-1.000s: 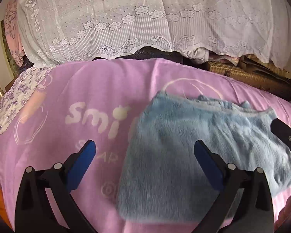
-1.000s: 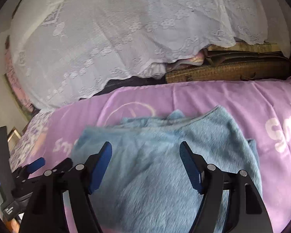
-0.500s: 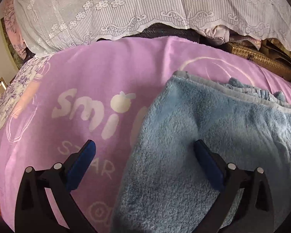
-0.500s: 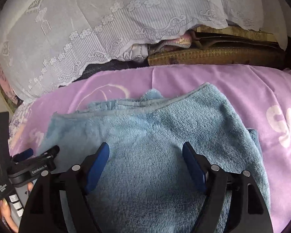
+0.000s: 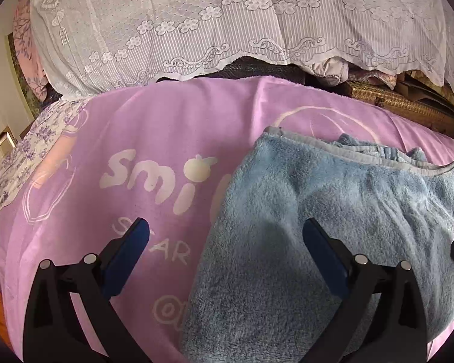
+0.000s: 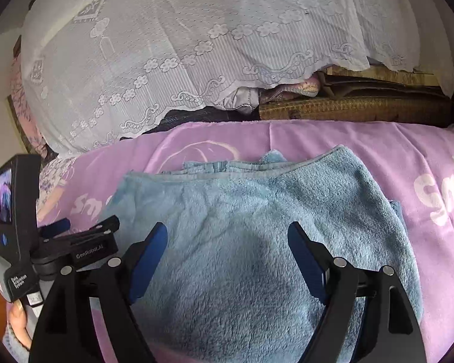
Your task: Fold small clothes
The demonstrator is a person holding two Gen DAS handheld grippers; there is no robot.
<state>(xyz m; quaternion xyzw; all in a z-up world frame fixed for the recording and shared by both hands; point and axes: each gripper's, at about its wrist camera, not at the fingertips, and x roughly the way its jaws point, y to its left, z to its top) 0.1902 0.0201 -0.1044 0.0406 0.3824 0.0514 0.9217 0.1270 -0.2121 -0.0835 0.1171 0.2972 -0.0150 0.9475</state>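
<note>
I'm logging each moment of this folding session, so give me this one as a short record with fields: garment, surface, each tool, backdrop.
garment: blue fleece garment, lying flat, hemmed edge on the far side
surface: purple blanket with white lettering, under the garment
left tool: open, over the garment's left edge, one finger above the blanket, nothing gripped
right tool: jaws opening, over the garment's middle, nothing gripped
backdrop: white lace cloth draped behind; woven basket at its right

Black right tongs (image 6: pixel 227 254), blue pads (image 6: pixel 148 257), silver screws, white lettering
</note>
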